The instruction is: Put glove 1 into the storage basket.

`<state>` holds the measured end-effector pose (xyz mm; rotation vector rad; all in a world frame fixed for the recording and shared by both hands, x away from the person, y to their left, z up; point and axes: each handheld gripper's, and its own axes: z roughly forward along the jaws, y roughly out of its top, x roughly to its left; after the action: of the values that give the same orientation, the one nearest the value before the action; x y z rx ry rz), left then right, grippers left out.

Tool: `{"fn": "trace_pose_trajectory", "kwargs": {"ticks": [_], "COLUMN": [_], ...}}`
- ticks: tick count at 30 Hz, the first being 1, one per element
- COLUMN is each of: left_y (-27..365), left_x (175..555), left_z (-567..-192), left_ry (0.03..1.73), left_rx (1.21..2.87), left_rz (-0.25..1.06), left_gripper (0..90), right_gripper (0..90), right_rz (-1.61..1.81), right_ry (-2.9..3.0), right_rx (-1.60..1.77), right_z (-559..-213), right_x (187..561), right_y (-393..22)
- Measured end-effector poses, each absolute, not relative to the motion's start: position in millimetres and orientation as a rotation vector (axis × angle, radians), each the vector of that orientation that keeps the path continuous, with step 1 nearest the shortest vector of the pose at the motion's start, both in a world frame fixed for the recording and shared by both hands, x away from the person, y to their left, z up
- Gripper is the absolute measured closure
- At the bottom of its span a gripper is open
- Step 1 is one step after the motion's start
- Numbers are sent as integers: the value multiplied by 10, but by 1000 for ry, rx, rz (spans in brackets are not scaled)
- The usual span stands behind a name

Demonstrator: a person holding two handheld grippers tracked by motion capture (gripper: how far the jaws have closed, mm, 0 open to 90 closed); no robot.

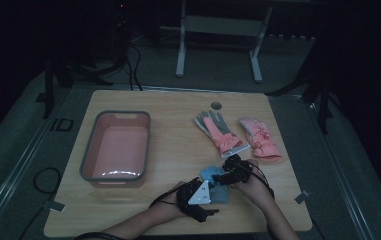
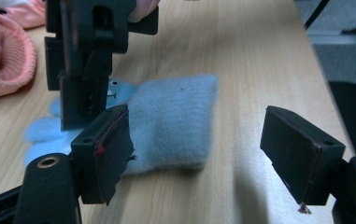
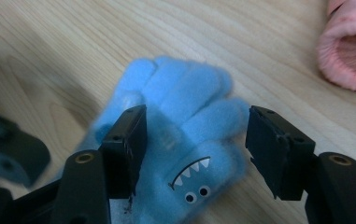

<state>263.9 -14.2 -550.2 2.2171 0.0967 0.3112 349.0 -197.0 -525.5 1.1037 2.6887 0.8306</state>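
My left tool [image 1: 213, 196] stands released, its black pads well apart, low over the pale wooden bench [image 1: 178, 145]. The small fuzzy blue glove with a monster face [image 2: 173, 123] lies flat just beyond them, its cuff end nearest; one pad [image 2: 105, 149] sits right at the cuff's edge, and I cannot tell whether it touches. My right tool [image 3: 194, 140] is also released, its pads spread either side of the glove's palm, above the printed eyes and jagged teeth, neither pad pressing the fleece that I can make out.

In the high view the glove rests near the front edge of the bench, between my two hands, partly covered by both tools. Behind it lie a grey-and-pink knitted glove [image 1: 218, 131] and a pink padded glove [image 1: 259, 138], with a pink plastic tub with a grey rim [image 1: 116, 146] off to the left. That view is dim, so the fingers of the blue glove are hard to make out there.
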Motion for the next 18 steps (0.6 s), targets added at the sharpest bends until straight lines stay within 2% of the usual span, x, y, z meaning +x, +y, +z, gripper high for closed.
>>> {"fn": "trace_pose_trajectory", "kwargs": {"ticks": [6, 8, 9, 12, 15, 17, 18], "left_y": [-243, -257, -282, -302, -331, -327, -315], "left_x": [2708, 2718, 2724, 2754, 2749, 2755, 2779], "left_z": [-5572, -5580, -5595, -5589, -5560, -5499, -5468], "left_ry": [103, 100, 104, 138, 118, 115, 127], "left_rx": [2276, 2285, 2304, 2307, 2329, 2335, 2342], "left_rz": [323, 316, 339, 343, 357, 363, 342], "left_gripper": [338, 358, 358, 514, 623, 731, 748], "right_gripper": [413, 445, 493, 701, 762, 784, 789], "right_rz": [825, 821, 820, 809, 796, 799, 798], "right_ry": [2714, 2714, 2721, 2757, 2777, 2774, 2773], "right_rx": [1144, 1137, 1125, 1107, 1088, 1087, 1087], "right_z": [-5337, -5336, -5334, -5321, -5313, -5303, -5296], "right_x": [3497, 3494, 3491, 3482, 3468, 3471, 3471], "right_y": [-1971, -1969, -1963, -1919, -1877, -1872, -1872]}}
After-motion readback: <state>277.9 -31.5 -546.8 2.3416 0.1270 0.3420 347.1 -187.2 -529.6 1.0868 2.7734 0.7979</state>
